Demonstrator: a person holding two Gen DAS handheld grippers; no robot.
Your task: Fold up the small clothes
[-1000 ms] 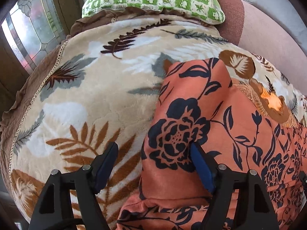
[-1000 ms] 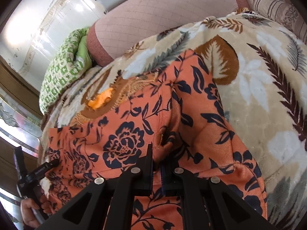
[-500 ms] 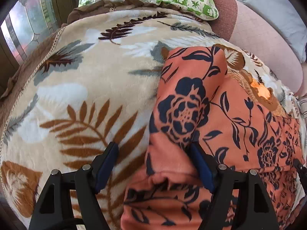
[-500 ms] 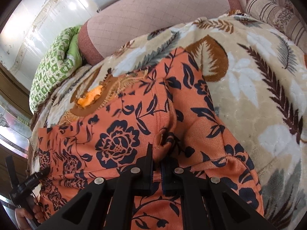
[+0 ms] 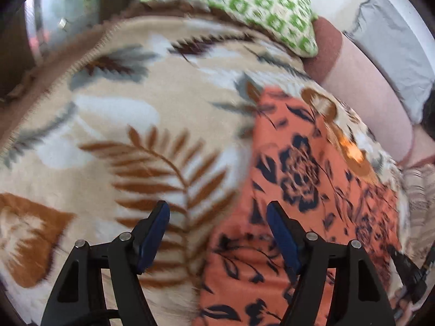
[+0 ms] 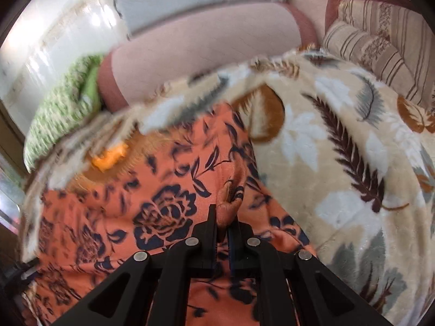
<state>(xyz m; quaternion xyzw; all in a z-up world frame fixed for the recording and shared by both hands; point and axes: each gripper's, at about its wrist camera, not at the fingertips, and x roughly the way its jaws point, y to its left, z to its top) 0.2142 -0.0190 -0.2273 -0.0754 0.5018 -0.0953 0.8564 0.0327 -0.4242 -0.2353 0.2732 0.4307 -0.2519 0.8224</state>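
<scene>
Left wrist view shows the left hand-held gripper (image 5: 217,217) with its two blue-padded fingers (image 5: 153,233) spread wide apart and nothing between them. It hangs over the leaf-patterned blanket (image 5: 130,125) that covers the bed, with one finger above a brown fern print and the other above the left edge of the orange floral garment (image 5: 296,190). The garment (orange cloth with dark navy roses and leaves) lies spread on the blanket, taking up the right part of this view and running toward the far edge of the bed. The picture is blurred, so fine folds in the cloth cannot be made out. Beyond the blanket sits a green-and-white checked pillow (image 5: 244,5), and beside it a pink padded headboard (image 5: 361,81) with a grey cloth (image 5: 394,43) above it.

In the right wrist view the right hand-held gripper (image 6: 223,222) has its fingers drawn close together, pinching a small bunched ridge of the orange floral garment (image 6: 168,190) that rises just ahead of the fingertips. The cloth spreads out to the left and below the gripper, flat on the leaf-patterned blanket (image 6: 339,163). At the garment's far edge a brown and bright orange patch of the blanket shows. A striped cushion (image 6: 380,43) lies at the upper right, past the blanket's edge, and the green-and-white checked pillow (image 6: 62,108) sits at the far left against the pink padded headboard (image 6: 212,46).
</scene>
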